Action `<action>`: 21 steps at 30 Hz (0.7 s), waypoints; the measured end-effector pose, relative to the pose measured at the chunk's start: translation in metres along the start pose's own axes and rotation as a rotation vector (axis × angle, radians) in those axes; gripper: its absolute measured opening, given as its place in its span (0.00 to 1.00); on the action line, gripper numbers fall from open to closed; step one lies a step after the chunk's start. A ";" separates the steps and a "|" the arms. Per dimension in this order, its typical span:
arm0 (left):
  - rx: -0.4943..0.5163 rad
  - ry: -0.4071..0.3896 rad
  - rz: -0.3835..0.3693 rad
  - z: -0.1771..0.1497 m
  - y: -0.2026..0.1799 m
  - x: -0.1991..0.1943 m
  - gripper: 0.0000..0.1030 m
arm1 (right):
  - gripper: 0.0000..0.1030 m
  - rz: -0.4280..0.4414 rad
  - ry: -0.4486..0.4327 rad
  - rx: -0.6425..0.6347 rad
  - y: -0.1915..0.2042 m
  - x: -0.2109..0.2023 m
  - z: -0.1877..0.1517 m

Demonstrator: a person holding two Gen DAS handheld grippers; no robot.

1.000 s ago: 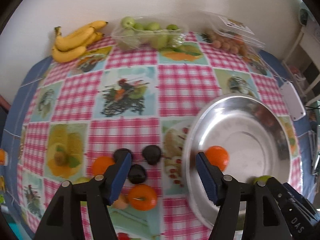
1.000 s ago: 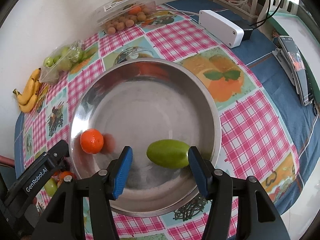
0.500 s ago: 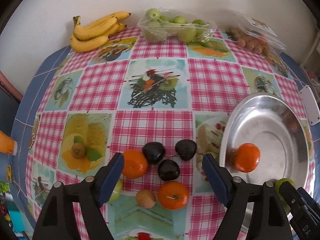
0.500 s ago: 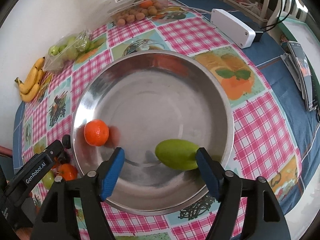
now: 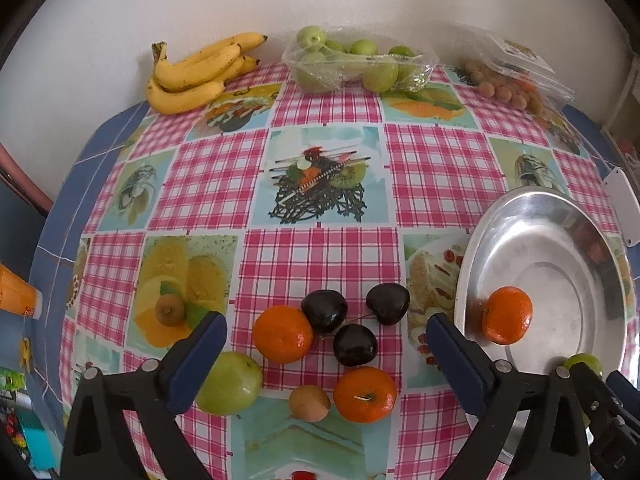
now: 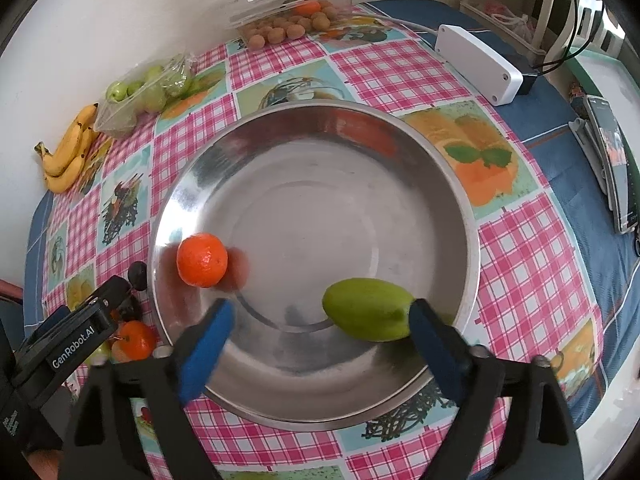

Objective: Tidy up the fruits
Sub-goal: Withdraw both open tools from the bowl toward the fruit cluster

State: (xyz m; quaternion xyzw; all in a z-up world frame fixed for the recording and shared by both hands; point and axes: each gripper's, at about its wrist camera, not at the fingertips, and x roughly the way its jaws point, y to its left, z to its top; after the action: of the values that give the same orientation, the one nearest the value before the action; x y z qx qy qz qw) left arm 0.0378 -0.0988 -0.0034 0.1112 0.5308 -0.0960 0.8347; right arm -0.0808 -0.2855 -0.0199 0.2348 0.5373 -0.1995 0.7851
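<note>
Left gripper [image 5: 326, 342] jaws spread wide, holding nothing, above the loose fruit just left of the metal bowl [image 5: 520, 216]. Between its fingers: two oranges [image 5: 282, 334] on the cloth, three dark plums [image 5: 324, 311], a small brown fruit [image 5: 309, 403]; a green apple [image 5: 229, 383] sits partly behind the left finger. Right gripper [image 6: 320, 336] also wide apart and empty, over the near rim of the bowl.

Right view only: green mango [image 6: 368, 309] inside the bowl, against the gripper's right finger; white box [image 6: 478, 65] and phone [image 6: 612, 168] beyond the bowl's right side. Left view catches just a green sliver of the mango.

Both views: one orange [image 6: 202, 259] inside the bowl near its left wall; bananas [image 5: 192, 74], bagged green fruit [image 5: 356, 66] and a clear box of small brown fruit [image 6: 288, 20] along the wall, far side of the bowl.
</note>
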 end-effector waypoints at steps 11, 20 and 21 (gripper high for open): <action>-0.006 -0.028 -0.008 -0.002 0.009 -0.009 1.00 | 1.00 0.017 -0.020 -0.039 0.007 -0.004 -0.001; 0.002 -0.077 -0.019 -0.001 0.015 -0.030 1.00 | 1.00 0.046 -0.076 -0.026 0.008 -0.015 -0.002; -0.001 -0.080 -0.011 -0.001 0.016 -0.032 1.00 | 1.00 0.048 -0.080 -0.028 0.009 -0.016 -0.003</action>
State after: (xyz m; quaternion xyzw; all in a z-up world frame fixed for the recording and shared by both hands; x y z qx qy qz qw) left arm 0.0279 -0.0823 0.0259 0.1039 0.4975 -0.1048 0.8548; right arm -0.0832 -0.2753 -0.0045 0.2285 0.5023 -0.1822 0.8138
